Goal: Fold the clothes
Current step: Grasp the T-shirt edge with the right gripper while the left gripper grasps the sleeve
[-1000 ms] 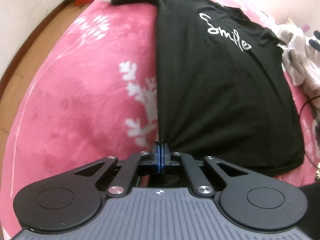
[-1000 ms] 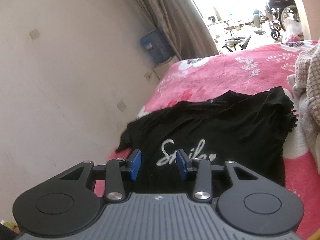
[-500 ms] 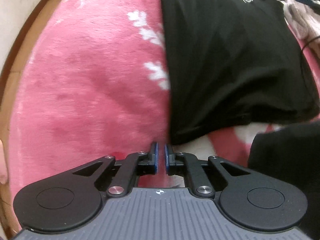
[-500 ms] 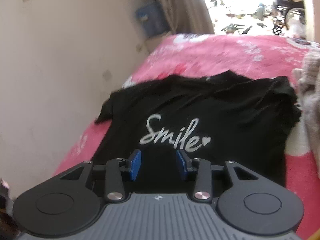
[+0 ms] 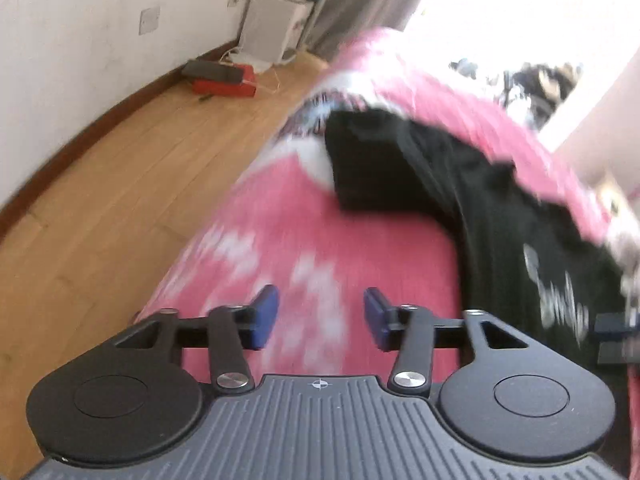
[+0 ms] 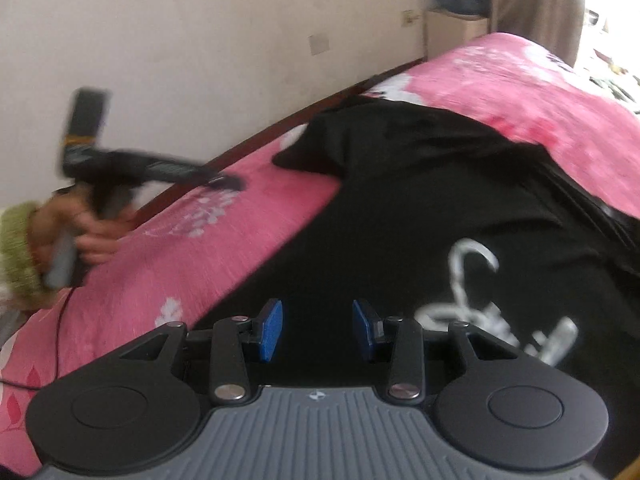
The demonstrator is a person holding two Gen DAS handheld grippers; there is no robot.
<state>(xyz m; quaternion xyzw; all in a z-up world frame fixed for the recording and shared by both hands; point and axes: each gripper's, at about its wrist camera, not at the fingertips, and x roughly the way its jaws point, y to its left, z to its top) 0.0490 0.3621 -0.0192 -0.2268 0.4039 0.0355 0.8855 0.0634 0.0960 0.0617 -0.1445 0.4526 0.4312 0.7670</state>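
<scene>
- Left gripper (image 5: 320, 322): a second ago it clenches the shirt (image 5: 500, 216) hem; now the jaws are opening, nothing between them, only pink blanket (image 5: 320, 240) beneath.
- Right gripper (image 6: 318, 330): unchanged, released, empty, now low over the shirt near the white print (image 6: 472, 276).
- Shirt: spread flat on the blanket, right of the left gripper.
- Judgement: spreading is done; a sleeve fold likely follows.

The right tool (image 6: 317, 330) hangs over the black T-shirt (image 6: 420, 216), its blue pads apart with nothing between them. The shirt lies spread on the pink floral bed (image 6: 224, 248), white lettering (image 6: 480, 300) facing up. At the left, a hand (image 6: 86, 236) in a green sleeve (image 6: 18, 252) holds the left tool (image 6: 230, 182), blurred, over the blanket.
</scene>
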